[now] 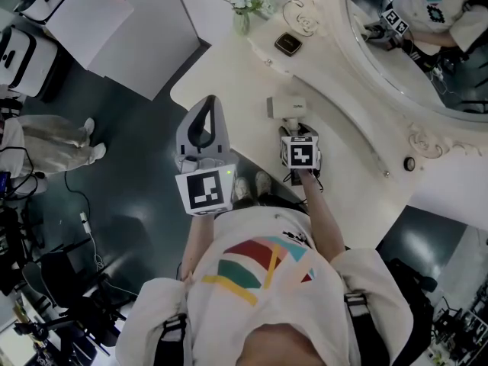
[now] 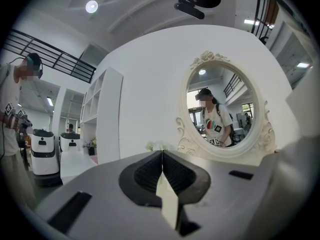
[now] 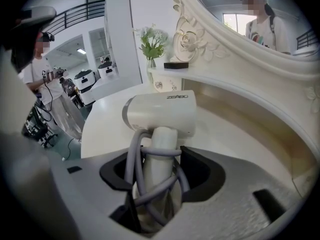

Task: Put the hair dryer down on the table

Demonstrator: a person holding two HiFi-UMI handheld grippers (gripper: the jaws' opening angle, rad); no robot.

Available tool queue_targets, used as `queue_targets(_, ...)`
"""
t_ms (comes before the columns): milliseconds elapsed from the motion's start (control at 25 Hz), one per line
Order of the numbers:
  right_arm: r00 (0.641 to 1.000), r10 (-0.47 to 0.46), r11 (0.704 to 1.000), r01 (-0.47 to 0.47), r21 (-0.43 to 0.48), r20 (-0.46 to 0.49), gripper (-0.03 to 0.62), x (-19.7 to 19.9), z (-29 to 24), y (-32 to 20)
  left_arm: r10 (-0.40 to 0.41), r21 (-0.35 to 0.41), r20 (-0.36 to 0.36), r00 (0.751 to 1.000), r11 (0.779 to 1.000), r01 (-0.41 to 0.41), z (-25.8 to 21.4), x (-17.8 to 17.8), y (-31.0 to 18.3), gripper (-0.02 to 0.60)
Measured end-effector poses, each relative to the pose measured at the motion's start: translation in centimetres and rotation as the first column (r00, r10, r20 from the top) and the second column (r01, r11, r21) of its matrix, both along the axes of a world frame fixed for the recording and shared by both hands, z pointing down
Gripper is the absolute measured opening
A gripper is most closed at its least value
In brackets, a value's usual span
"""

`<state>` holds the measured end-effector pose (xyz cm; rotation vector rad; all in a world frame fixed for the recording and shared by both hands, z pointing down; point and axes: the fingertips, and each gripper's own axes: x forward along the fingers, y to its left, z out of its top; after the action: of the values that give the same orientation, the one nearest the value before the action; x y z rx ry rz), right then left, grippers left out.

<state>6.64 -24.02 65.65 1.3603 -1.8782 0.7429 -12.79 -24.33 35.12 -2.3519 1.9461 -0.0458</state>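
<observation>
One hair dryer (image 3: 160, 115), barrel crosswise; handle lengthwise in right hand-held gripper (image 3: 160, 158)

Bright, even indoor light; ceiling lamp (image 2: 91, 6) glares overhead in left gripper view. White surface (image 1: 358, 166) nearly washes out, shadows faint; dark floor (image 1: 145, 151) reads dim. Both gripper views: fisheye bend w/ black vignette at edges, near foreground soft.
</observation>
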Motion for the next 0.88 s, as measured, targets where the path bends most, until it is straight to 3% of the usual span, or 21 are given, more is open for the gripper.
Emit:
queue_targets(480,1.000,0.007,1.000,-0.007,-0.030,-0.005,0.224,0.1,0.5,-0.1,0.005,-0.051,0.017,1.000,0.999,-0.004,0.3,-0.6,0.3,0.005)
queue_targets(720,1.000,0.006,0.999,-0.006,-0.049,-0.003,0.230,0.1,0.7,0.0,0.023,-0.011,0.008,1.000,1.000,-0.023,0.3,0.1,0.2,0.005)
queue_targets(880,1.000,0.012,0.997,-0.011,-0.073,0.009,0.232,0.2,0.8,0.0,0.034,-0.065,0.011,0.999,0.997,-0.034,0.7,0.4,0.6,0.005)
